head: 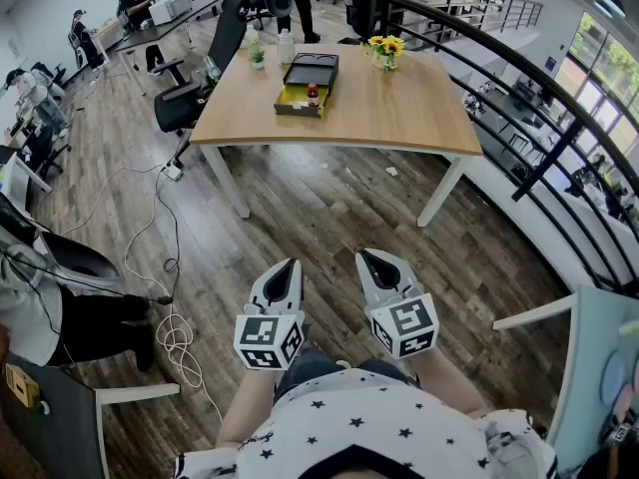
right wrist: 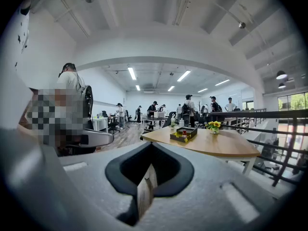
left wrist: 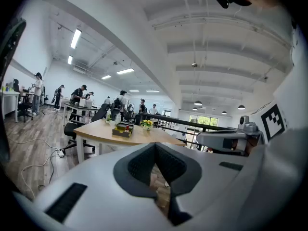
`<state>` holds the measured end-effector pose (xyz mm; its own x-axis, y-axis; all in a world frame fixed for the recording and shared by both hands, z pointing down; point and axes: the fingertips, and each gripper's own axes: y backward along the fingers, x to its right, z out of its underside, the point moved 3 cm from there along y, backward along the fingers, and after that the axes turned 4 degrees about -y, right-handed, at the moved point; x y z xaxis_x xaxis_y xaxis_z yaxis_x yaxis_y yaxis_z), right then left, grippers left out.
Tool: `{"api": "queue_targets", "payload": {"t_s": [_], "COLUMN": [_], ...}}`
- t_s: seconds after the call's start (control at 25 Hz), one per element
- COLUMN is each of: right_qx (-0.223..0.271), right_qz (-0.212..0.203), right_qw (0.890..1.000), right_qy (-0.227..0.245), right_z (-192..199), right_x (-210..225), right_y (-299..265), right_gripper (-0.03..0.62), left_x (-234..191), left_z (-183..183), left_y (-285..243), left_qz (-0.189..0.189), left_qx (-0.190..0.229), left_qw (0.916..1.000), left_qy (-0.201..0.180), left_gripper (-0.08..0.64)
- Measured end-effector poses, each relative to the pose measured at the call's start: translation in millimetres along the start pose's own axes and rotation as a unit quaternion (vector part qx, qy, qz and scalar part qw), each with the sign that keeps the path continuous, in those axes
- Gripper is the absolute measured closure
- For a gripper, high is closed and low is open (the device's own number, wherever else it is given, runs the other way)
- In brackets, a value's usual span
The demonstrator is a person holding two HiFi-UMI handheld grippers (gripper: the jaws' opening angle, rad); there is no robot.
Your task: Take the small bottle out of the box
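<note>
Far ahead, an open black-and-yellow box (head: pixel 306 83) lies on a wooden table (head: pixel 399 108). A small bottle with a red cap (head: pixel 313 95) stands in its near end. Box (left wrist: pixel 122 129) and table are small and distant in the left gripper view. The right gripper view shows the box (right wrist: pixel 183 134) with the red-capped bottle (right wrist: pixel 183 133) in it. My left gripper (head: pixel 293 264) and right gripper (head: pixel 366 256) are held low, side by side, close to the person's body and well short of the table. Both are shut with nothing between the jaws.
Yellow flowers in a vase (head: pixel 384 52) and a clear bottle (head: pixel 286 45) stand at the table's far side. Office chairs (head: pixel 185 103) sit to its left, and cables (head: pixel 170 327) trail on the wooden floor. A black railing (head: pixel 539 88) runs along the right. People work at desks behind.
</note>
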<state>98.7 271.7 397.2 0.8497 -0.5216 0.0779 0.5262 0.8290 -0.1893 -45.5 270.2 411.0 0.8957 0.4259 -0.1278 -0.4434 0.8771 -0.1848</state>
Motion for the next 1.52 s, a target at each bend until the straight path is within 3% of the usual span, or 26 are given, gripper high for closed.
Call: {"api": "queue_targets", "payload": {"t_s": [0.84, 0.92, 1.52], "right_qx": [-0.008, -0.009, -0.023], "right_qz": [-0.015, -0.020, -0.024], "right_qw": [1.000, 1.000, 0.999], "right_qy": [-0.007, -0.009, -0.027], "right_z": [5, 5, 11], "right_x": [-3, -4, 16], "right_y": [26, 24, -28], "right_gripper": [0.586, 0.584, 0.422], "left_x": [25, 22, -16], "left_z": [-2, -3, -2], "left_y": [20, 21, -16], "left_qz": [-0.015, -0.016, -0.022], "left_qx": [0.019, 0.019, 0.018], "left_qw": [0.9997, 0.9997, 0.9995], "left_qy": [0.007, 0.006, 0.012], "left_gripper": [0.554, 0.505, 0.388]}}
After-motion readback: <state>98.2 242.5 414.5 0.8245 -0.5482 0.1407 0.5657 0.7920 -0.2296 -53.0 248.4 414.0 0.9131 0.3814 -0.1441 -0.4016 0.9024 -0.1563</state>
